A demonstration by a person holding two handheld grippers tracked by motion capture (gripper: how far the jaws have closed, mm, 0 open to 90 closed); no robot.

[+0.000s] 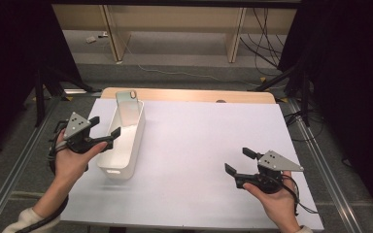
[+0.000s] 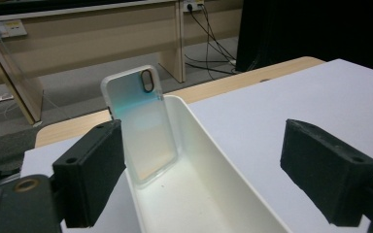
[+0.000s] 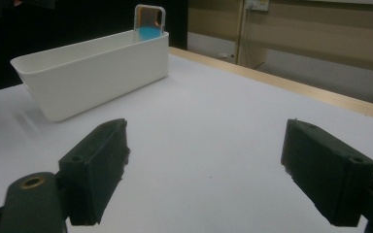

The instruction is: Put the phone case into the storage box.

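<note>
We hold the left tongs (image 1: 106,131) low at the near left side of the white bin (image 1: 134,145), jaws spread apart with nothing between them, one jaw tip over the bin's rim. The right tongs (image 1: 237,161) rest in our right hand (image 1: 276,199) well apart on the white worktop (image 1: 199,145), jaws likewise spread and empty. Inside the bin, a clear phone case (image 2: 141,121) stands upright, leaning against the far end wall.
</note>
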